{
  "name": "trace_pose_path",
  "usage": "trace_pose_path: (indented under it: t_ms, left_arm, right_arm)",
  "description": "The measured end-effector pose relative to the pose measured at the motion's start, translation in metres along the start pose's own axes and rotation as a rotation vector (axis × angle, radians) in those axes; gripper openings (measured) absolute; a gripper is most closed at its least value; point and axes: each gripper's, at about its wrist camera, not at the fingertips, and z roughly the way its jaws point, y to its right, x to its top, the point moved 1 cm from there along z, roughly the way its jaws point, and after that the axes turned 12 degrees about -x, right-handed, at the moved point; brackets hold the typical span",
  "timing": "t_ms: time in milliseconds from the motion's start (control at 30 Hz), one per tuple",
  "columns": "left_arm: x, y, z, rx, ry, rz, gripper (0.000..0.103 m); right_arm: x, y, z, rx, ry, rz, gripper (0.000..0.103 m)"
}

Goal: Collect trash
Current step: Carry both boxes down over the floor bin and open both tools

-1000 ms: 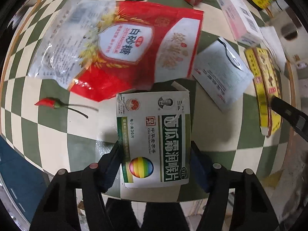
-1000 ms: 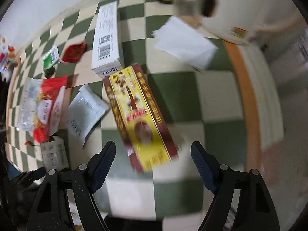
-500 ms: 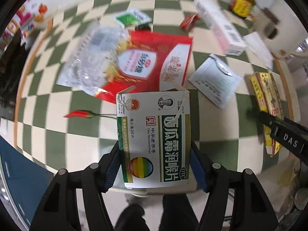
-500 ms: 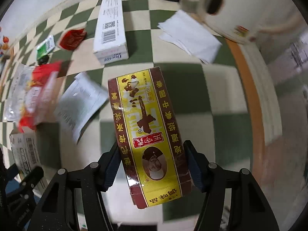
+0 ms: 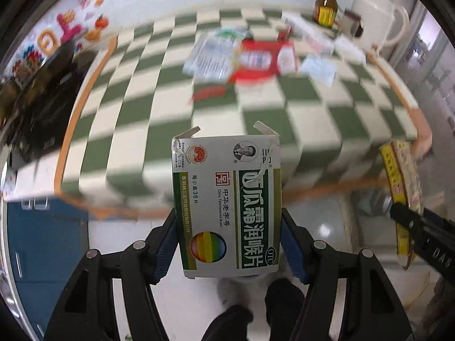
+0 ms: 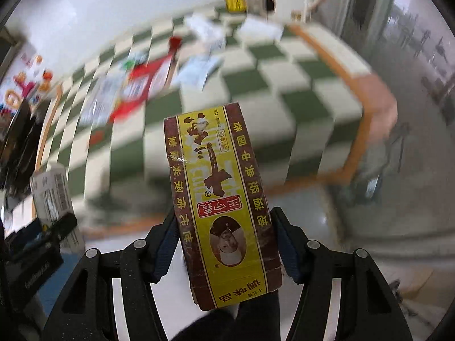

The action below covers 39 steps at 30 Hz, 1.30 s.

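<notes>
Trash is held in both tongs, lifted off the checkered surface. The left tongs clamp a white-and-green lozenge box with a torn top flap, both blue pads pressed on its sides. The right tongs clamp a long yellow-and-maroon seasoning box the same way, its far end pointing toward the surface. In the left view that seasoning box appears at the right edge, held beyond the surface's orange border. More litter lies on the green-and-cream checks, blurred: a red-and-white sugar bag, a white sachet beside it and a red chili nearer the camera. A brown bottle stands at the far edge by the wall.
</notes>
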Motion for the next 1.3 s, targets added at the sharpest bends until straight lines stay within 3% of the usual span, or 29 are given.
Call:
trace_pose_path:
  t_ms: [100, 200, 300, 467, 767, 900, 1000, 1100, 1133, 1167, 1200, 1233, 1300]
  left_arm:
    - [-0.04, -0.019, 0.024, -0.013, -0.104, -0.027, 0.063]
    - [-0.078, -0.039, 0.073, -0.038, -0.231, -0.086, 0.063]
    - [-0.107, -0.053, 0.136, -0.053, -0.337, -0.126, 0.063]
    - [-0.145, -0.07, 0.253, -0.09, -0.49, -0.179, 0.063]
    - [-0.168, -0.09, 0.414, -0.128, -0.592, -0.247, 0.064]
    - [-0.179, -0.088, 0.444, -0.162, -0.619, -0.249, 0.065]
    - [-0.188, -0.089, 0.446, -0.163, -0.612, -0.243, 0.066]
    - [-0.19, -0.099, 0.433, -0.141, -0.575, -0.237, 0.095]
    - [-0.189, -0.102, 0.427, -0.12, -0.556, -0.227, 0.102]
    - [-0.189, -0.104, 0.421, -0.093, -0.537, -0.215, 0.103]
    - [-0.191, -0.11, 0.415, -0.076, -0.524, -0.208, 0.103]
    - [-0.19, -0.112, 0.407, -0.051, -0.503, -0.199, 0.103]
    - [-0.19, -0.117, 0.391, -0.011, -0.473, -0.187, 0.103]
  right_arm:
    - [-0.063, -0.013, 0.013, -0.004, -0.081, -0.044, 0.064]
    - [-0.112, -0.019, 0.046, -0.018, -0.177, -0.072, 0.064]
    - [-0.148, -0.023, 0.086, -0.032, -0.253, -0.091, 0.064]
    - [-0.203, -0.039, 0.188, -0.048, -0.371, -0.126, 0.063]
    - [-0.26, -0.07, 0.36, -0.041, -0.504, -0.123, 0.063]
    - [-0.275, -0.083, 0.414, -0.033, -0.539, -0.124, 0.063]
    - [-0.279, -0.09, 0.444, -0.015, -0.554, -0.126, 0.063]
    - [-0.282, -0.098, 0.459, 0.014, -0.557, -0.117, 0.066]
    - [-0.282, -0.099, 0.459, 0.01, -0.553, -0.119, 0.07]
    - [-0.281, -0.099, 0.46, 0.012, -0.55, -0.122, 0.075]
    - [-0.28, -0.101, 0.459, 0.022, -0.544, -0.124, 0.093]
    - [-0.279, -0.102, 0.455, 0.02, -0.534, -0.123, 0.103]
    - [-0.276, -0.1, 0.445, 0.005, -0.51, -0.134, 0.103]
